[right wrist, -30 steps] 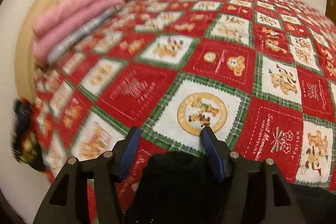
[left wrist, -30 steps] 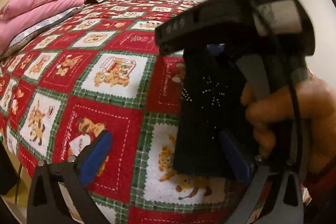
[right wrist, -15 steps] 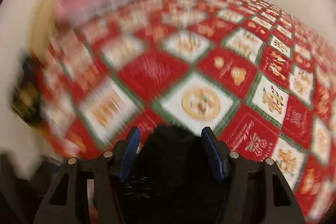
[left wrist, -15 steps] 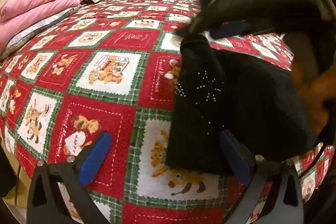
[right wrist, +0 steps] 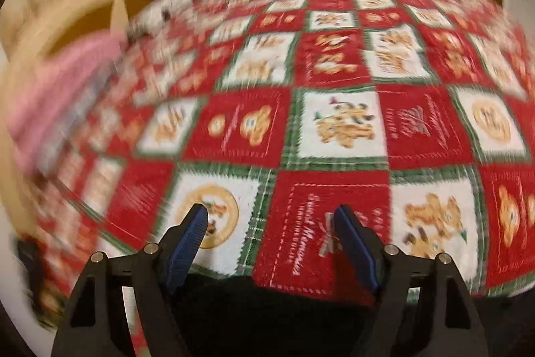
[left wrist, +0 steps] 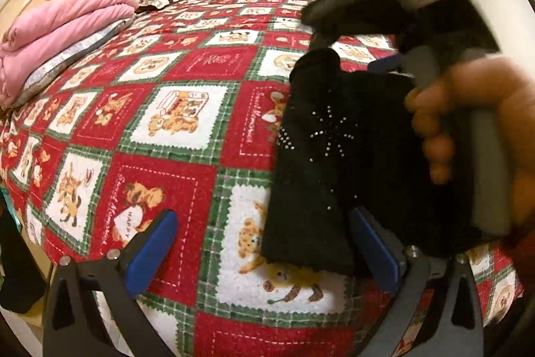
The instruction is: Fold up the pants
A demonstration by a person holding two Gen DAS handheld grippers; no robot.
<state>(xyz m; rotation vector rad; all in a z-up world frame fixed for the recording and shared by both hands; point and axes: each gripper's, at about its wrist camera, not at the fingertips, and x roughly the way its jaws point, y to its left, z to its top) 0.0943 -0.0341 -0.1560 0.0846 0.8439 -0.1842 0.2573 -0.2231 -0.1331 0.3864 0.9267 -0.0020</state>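
Left gripper (left wrist: 264,243): black angular frame with triangular cut-outs, silver round screws at the finger joints, blue ribbed pads on the inner faces of both fingers. Right gripper (right wrist: 269,243): same build, black linkage arms, silver screw heads, blue ridged pads; from the left wrist camera its body shows as a black housing with a grey handle, a grey band and a small green light on top. Hand (left wrist: 474,122) on that handle: dark red sleeve edge at the wrist.
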